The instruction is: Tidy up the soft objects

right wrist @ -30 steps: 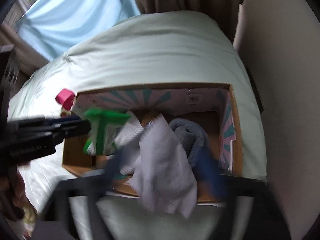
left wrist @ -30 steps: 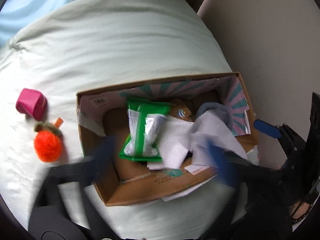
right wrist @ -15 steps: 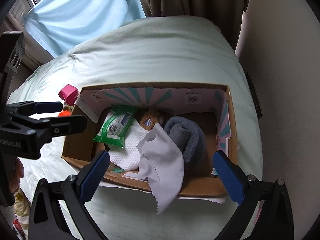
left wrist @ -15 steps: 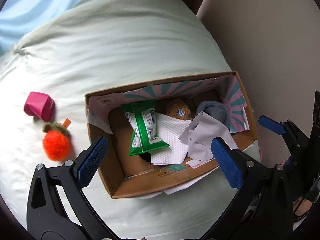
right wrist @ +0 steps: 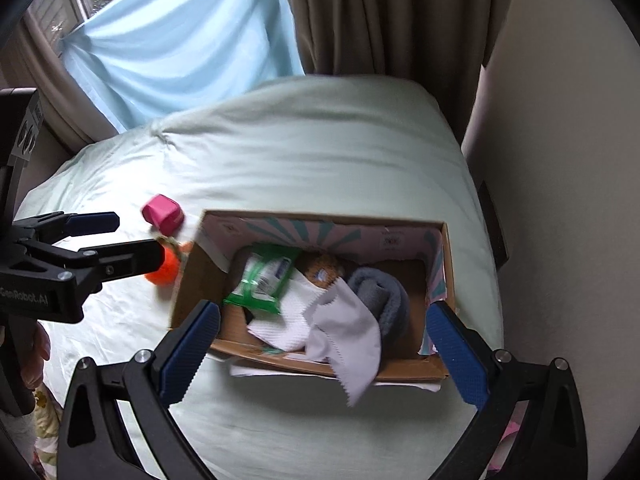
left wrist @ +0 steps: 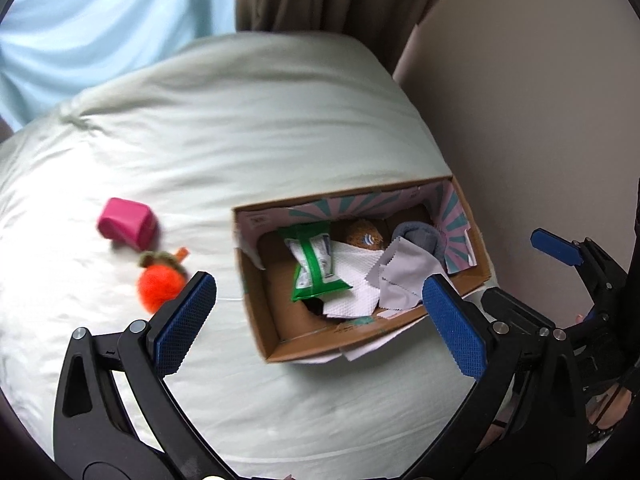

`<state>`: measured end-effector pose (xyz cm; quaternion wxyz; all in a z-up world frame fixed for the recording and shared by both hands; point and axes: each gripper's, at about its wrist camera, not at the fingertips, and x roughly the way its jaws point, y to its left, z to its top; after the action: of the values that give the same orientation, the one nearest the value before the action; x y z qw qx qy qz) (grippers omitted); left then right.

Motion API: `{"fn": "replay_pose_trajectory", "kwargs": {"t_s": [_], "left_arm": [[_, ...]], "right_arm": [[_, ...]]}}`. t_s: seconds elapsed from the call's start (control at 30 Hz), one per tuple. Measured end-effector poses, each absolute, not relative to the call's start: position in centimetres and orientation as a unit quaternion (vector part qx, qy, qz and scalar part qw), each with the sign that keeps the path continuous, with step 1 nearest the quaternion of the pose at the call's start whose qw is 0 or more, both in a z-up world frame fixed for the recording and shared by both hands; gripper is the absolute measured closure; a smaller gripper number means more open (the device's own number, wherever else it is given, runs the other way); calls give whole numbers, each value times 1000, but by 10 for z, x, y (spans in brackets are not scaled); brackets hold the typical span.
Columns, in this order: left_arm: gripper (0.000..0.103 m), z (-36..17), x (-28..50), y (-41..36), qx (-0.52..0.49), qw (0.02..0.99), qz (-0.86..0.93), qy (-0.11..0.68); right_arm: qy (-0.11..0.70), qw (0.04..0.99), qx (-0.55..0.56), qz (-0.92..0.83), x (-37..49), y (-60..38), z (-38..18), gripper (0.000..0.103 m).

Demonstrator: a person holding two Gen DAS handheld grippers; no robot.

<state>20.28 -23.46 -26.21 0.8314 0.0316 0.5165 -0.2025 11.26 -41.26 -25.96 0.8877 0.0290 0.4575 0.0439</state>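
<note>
Cardboard, brown outside and printed inside with pink and teal rays, forms the open box [left wrist: 362, 344] that sits on a pale green bed [left wrist: 224, 128] close to the beige wall. Inside it lie several soft things. A green wipes pack [left wrist: 314, 264] leans at the left end, partly over a white paper towel [left wrist: 352, 276]. A light grey cloth [right wrist: 348, 336] with zigzag edges lies across the towel and drapes over the near rim of the box in the right wrist view. A rolled grey-blue towel [right wrist: 380, 296] fills the right part, and a small brown plush [right wrist: 322, 270] with a striped patch shows between the pack and the roll, toward the far wall.

Outside the box, on the bed to its left, rest 2 more items: a pink cube-shaped block [left wrist: 126, 224] and, just beside it, an orange pom-pom fruit [left wrist: 160, 284] with a green leafy top. The 2 sit close together, apart from the box.

The left gripper [left wrist: 316, 320] hangs above the bed with its 2 blue-padded fingers [left wrist: 184, 320] spread wide and empty; the left pad is over the sheet next to the orange fruit, the right one over the near right edge of the box. The right gripper [right wrist: 322, 356] hovers over the near side of the box, its fingers likewise spread wide with nothing between them, 1 pad at each end of the near wall. A light blue curtain [right wrist: 180, 48] and a brown curtain [right wrist: 380, 12] hang behind the bed.
</note>
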Motion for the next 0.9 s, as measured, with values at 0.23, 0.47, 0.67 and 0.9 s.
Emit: {"fn": "replay_pose_trajectory", "kwargs": {"t_s": [0.23, 0.47, 0.67, 0.9], "left_arm": [[0, -208, 167, -161, 4, 859, -171, 483], [0, -166, 125, -70, -10, 889, -135, 438], [0, -137, 91, 8, -1, 918, -112, 381], [0, -130, 87, 79, 23, 929, -107, 354]], "right_arm": [[419, 906, 14, 48, 90, -363, -203, 0], [387, 921, 22, 37, 67, -304, -158, 0], [369, 927, 50, 35, 47, -252, -138, 0], [363, 931, 39, 21, 40, -185, -142, 0]]}}
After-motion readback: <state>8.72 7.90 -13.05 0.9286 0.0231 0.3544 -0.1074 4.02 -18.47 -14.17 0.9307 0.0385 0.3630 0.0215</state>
